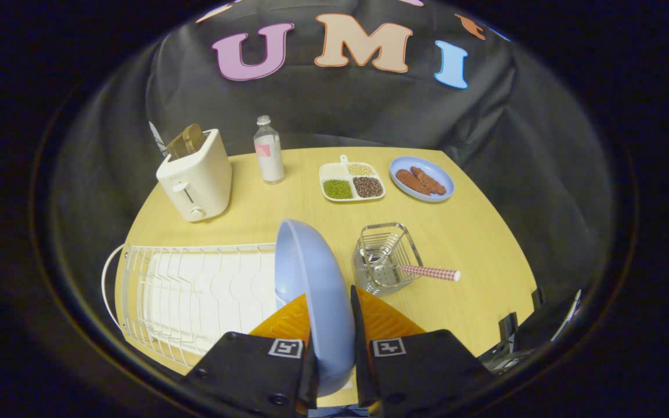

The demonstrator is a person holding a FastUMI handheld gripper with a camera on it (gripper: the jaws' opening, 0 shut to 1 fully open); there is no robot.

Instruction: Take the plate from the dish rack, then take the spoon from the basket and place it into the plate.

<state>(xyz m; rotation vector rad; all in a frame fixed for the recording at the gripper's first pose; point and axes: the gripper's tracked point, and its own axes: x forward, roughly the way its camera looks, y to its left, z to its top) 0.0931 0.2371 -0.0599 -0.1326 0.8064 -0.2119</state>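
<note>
A light blue plate (pixel 311 284) stands on edge between my two fingers, and the gripper (pixel 331 325) is shut on its rim. The plate is held above the right end of the white wire dish rack (pixel 195 290). Just beyond the right finger stands a metal wire basket (pixel 385 258). Inside it lies a spoon (pixel 421 271) whose red-and-white checked handle sticks out over the basket's right rim. The plate hides part of the rack's right side.
On the yellow table (pixel 474 232), a white toaster (pixel 196 177) with toast stands far left. A small bottle (pixel 269 151), a divided tray of beans (pixel 352 181) and a blue plate with sausages (pixel 421 178) sit along the far edge.
</note>
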